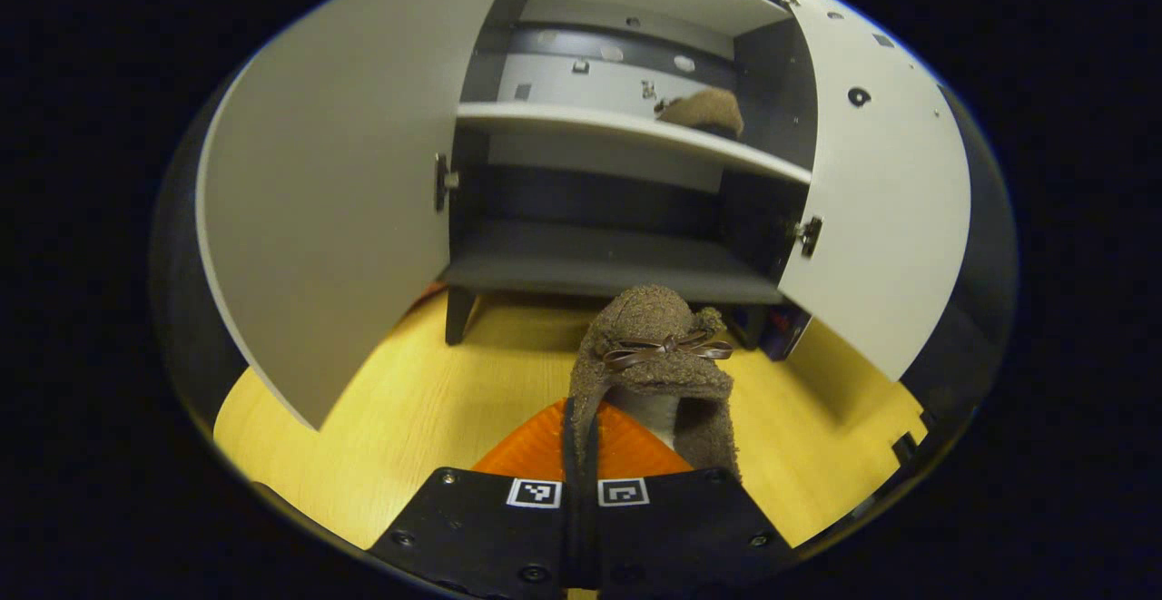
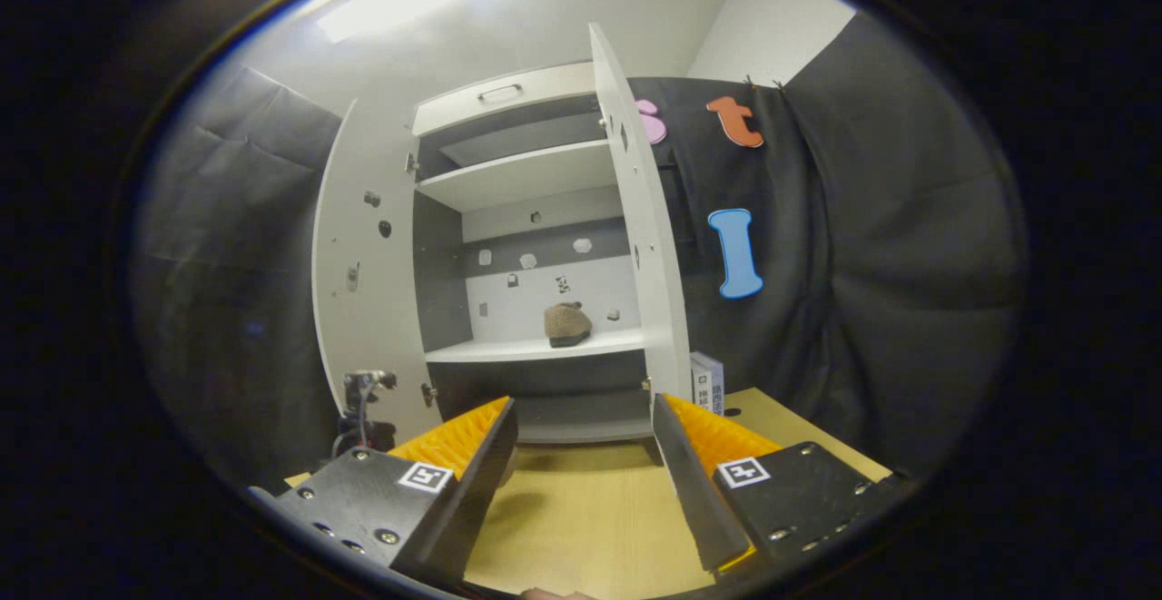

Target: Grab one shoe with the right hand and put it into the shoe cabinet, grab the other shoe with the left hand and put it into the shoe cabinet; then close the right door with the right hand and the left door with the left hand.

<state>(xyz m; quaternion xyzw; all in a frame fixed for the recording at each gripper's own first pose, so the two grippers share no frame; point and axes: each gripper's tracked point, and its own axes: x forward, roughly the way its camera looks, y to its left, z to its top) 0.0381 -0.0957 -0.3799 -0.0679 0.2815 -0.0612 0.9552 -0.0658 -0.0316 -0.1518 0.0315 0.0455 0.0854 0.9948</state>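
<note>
In the left gripper view the left tool (image 1: 581, 482) has its fingers pressed together on the heel end of a brown fuzzy shoe (image 1: 655, 364), pinching its rim. The shoe stands up and away from the tool, its long axis running forward, toe toward the shoe cabinet (image 1: 617, 173), with a small brown bow across the top. It is held above the yellow wooden table (image 1: 436, 400), just in front of the cabinet's bottom shelf and apart from it. The cabinet stands on the table with both doors swung wide: the left door (image 1: 336, 210) and the right door (image 1: 885, 191). On the middle shelf (image 1: 581, 123), toward its right side and near the back wall, lies the other shoe (image 1: 706, 110); I cannot tell for sure which way its toe points. In the right gripper view the right tool (image 2: 585, 455) is spread wide with nothing between its fingers, held over the table and facing the open cabinet from farther back; there the other shoe (image 2: 567, 323) sits on the same shelf, right of center, its long axis running roughly into the cabinet.
</note>
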